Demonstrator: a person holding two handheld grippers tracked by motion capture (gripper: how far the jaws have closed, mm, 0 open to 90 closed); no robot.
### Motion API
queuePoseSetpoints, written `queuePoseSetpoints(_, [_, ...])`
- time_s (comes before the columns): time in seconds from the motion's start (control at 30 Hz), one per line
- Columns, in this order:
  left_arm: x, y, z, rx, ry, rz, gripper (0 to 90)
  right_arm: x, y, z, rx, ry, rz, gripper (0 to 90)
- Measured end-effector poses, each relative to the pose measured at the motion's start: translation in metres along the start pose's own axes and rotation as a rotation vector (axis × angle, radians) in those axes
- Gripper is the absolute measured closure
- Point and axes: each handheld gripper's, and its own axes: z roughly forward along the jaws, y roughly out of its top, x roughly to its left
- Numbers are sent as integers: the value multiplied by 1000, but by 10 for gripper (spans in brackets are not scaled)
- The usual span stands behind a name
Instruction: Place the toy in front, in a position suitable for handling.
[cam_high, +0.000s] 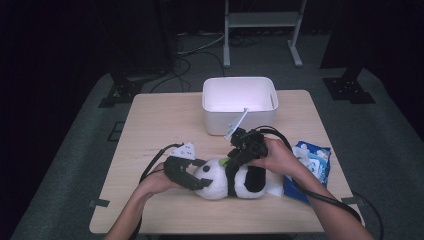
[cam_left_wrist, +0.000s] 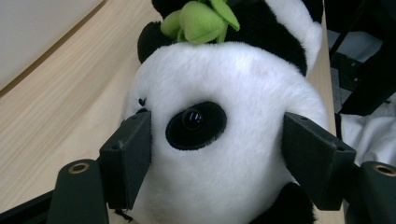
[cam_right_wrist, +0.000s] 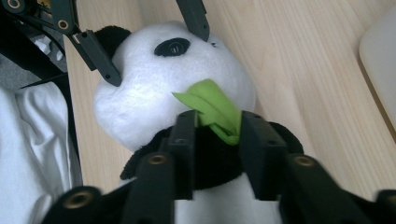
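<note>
- Panda (cam_high: 227, 179): lying on worktop (cam_high: 150, 125), near the bin (cam_high: 240, 102).
- Left gripper (cam_left_wrist: 215, 154): clamped on panda's head.
- Right gripper (cam_right_wrist: 217, 128): closed on panda's green leaf (cam_right_wrist: 212, 107).

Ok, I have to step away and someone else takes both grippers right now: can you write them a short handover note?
Left gripper: jaws on either side of the panda plush's white head, pads at its sides; it seems to steady the toy.
Right gripper: jaws close around the green leaf at the panda's neck; a firm pinch can't be confirmed.
The panda lies on its side on the table, head toward the left gripper. The white bin stands behind it; a blue packet lies by the right hand.
Done: toy braced, leaf reached.
Left: probably working the leaf.
</note>
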Motion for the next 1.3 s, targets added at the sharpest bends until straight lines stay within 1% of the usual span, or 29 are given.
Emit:
queuePoseSetpoints(0.07, [-1,0,-2,3,-15,0,262,1,-1,-1,-3,8,1,741])
queuePoseSetpoints(0.1, [-1,0,-2,3,-15,0,257,1,-2,-1,-6,13,-1,768])
queuePoseSetpoints(0.13, [-1,1,-5,1,-32,-9,250,2,-3,-2,-9,15,-5,779])
queuePoseSetpoints(0.17, [-1,2,-7,-1,-41,-16,242,2,-4,-2,-12,24,-7,792])
queuePoseSetpoints(0.2, [-1,2,-7,-1,-41,-16,238,3,-5,-3,-9,39,-11,799])
queuePoseSetpoints(0.23, [0,3,-10,-21,-49,-30,238,4,-6,-4,-10,45,-16,800])
queuePoseSetpoints(0.3, [2,3,-12,-31,-42,-41,238,5,-7,-6,-8,58,-18,801])
queuePoseSetpoints(0.33, [2,3,-11,-31,-40,-46,239,5,-8,-7,-9,59,-21,794])
queuePoseSetpoints(0.37, [3,3,-11,-25,-39,-47,239,5,-8,-7,-9,55,-20,760])
queuePoseSetpoints(0.4, [3,3,-9,-20,-43,-47,240,5,-8,-7,-7,43,-16,698])
queuePoseSetpoints(0.43, [2,3,-7,-18,-43,-46,240,5,-8,-6,-2,30,-7,680])
queuePoseSetpoints(0.5, [2,2,-4,-6,-46,-36,240,3,-8,-4,-10,31,-9,628])
queuePoseSetpoints(0.63, [-1,1,-2,-2,-48,-28,243,1,-8,2,-17,55,12,614])
queuePoseSetpoints(0.7, [-2,1,-2,5,-44,-24,242,3,-8,6,-16,65,11,646])
queuePoseSetpoints(0.77, [-4,0,-3,5,-44,-21,240,5,-7,8,-22,62,-1,700])
queuePoseSetpoints(0.87, [-3,0,-5,-6,-51,-32,229,7,-8,5,-37,52,-16,803])
queuePoseSetpoints(0.9, [-2,0,-6,-17,-51,-39,225,7,-8,3,-52,49,-22,856])
queuePoseSetpoints(0.93, [-1,0,-7,-29,-51,-53,221,7,-9,1,-66,54,-18,856])
queuePoseSetpoints(1.0, [0,1,-9,-36,-52,-59,219,6,-10,-3,-64,50,-17,859])
queuePoseSetpoints(1.03, [2,2,-10,-57,-41,-71,216,6,-11,-4,-66,54,-18,860])
queuePoseSetpoints(1.1, [4,4,-11,-71,-30,-86,200,6,-13,-5,-73,65,-23,861])
queuePoseSetpoints(1.17, [6,5,-11,-71,-14,-93,193,8,-14,-7,-79,70,-22,865])
queuePoseSetpoints(1.23, [8,6,-10,-69,-5,-105,180,10,-17,-8,-88,87,-25,865])
queuePoseSetpoints(1.3, [8,6,-8,-63,4,-112,159,12,-19,-10,-91,86,-27,865])
